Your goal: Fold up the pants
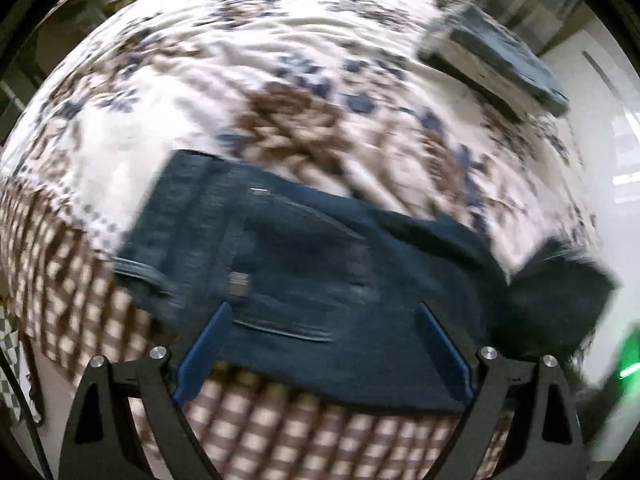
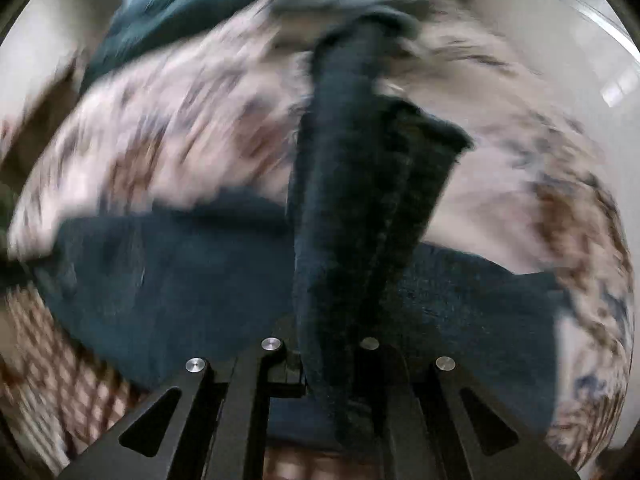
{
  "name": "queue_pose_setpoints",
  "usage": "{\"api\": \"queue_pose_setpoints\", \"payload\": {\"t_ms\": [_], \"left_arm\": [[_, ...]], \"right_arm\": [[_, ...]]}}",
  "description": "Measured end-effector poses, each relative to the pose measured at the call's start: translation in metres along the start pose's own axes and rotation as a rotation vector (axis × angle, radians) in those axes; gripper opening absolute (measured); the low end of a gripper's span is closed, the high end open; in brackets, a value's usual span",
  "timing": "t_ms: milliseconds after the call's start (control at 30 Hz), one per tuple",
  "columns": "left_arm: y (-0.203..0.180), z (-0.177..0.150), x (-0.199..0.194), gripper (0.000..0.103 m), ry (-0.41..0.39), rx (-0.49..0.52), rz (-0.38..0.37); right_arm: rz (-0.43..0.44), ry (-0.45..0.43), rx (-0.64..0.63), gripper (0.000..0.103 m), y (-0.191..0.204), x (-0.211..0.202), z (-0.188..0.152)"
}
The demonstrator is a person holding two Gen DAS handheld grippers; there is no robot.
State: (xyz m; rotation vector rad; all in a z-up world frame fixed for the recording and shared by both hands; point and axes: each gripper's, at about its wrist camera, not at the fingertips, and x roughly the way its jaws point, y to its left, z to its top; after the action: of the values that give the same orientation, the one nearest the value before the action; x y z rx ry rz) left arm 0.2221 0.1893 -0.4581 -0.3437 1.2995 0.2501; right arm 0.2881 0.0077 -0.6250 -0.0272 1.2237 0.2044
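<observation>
Jeans (image 1: 320,264) spread near bed's (image 1: 280,56) checked front edge; folded stack (image 1: 496,60) at far corner. Left gripper (image 1: 324,344) spread wide, empty; right gripper (image 2: 340,364) clamped on jeans leg (image 2: 360,184).

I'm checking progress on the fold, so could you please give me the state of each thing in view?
pants: lying on the bedspread, one end lifted
left gripper: open, holding nothing
right gripper: shut on the pants' lifted end
bedspread: spread out, wrinkled
</observation>
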Motion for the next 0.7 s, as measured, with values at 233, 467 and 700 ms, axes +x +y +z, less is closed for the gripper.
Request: {"api": "queue_pose_setpoints", "payload": {"t_ms": [233,467,700], "left_arm": [[0.035,0.013,0.011,0.093,0.064,-0.042,-0.076],[-0.015,0.029,0.030,0.093,0.212,-0.072,-0.301],[-0.090,0.015,0.107,0.093,0.441,0.091,-0.293]], "right_arm": [[-0.025,0.148,-0.106,0.047,0.057,0.027,-0.027],[0.283,0.125,0.332,0.085,-0.038,-0.060,-0.018],[0.095,0.190,0.820,0.086,-0.172,-0.062,-0.077]]}}
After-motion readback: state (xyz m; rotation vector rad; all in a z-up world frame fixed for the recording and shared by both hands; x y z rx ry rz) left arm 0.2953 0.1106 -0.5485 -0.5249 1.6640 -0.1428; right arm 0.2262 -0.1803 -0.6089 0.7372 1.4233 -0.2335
